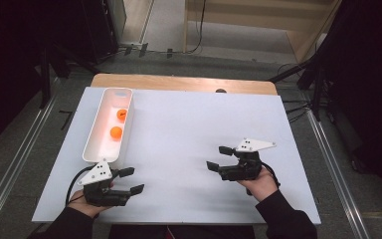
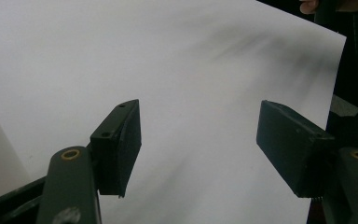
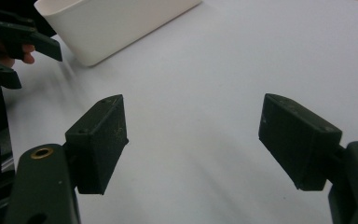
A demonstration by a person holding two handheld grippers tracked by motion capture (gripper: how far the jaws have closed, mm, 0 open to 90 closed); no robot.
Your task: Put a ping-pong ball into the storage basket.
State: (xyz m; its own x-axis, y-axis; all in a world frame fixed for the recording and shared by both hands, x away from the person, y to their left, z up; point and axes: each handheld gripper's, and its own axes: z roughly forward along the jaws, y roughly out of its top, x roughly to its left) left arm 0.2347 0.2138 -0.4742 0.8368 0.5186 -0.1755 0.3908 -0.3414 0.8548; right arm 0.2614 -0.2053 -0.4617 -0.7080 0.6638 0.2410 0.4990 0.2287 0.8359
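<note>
A long white bin (image 1: 90, 149) lies at the left of the white table sheet (image 1: 189, 134), with two orange balls (image 1: 116, 132) inside it. My left gripper (image 1: 132, 180) rests near the front left edge, just below the bin's near end, jaws open and empty. In the left gripper view its jaws (image 2: 198, 140) stand wide over bare sheet. My right gripper (image 1: 219, 158) sits at the front right, pointing left, also open with nothing between its pads. In the right gripper view its jaws (image 3: 191, 140) frame bare sheet, with the bin (image 3: 116, 23) beyond.
The sheet covers a wooden table (image 1: 179, 82) whose far edge shows. Black stands and cables (image 1: 303, 104) flank the table on the floor. In the right gripper view, the other gripper (image 3: 9, 46) and a fingertip show at far left.
</note>
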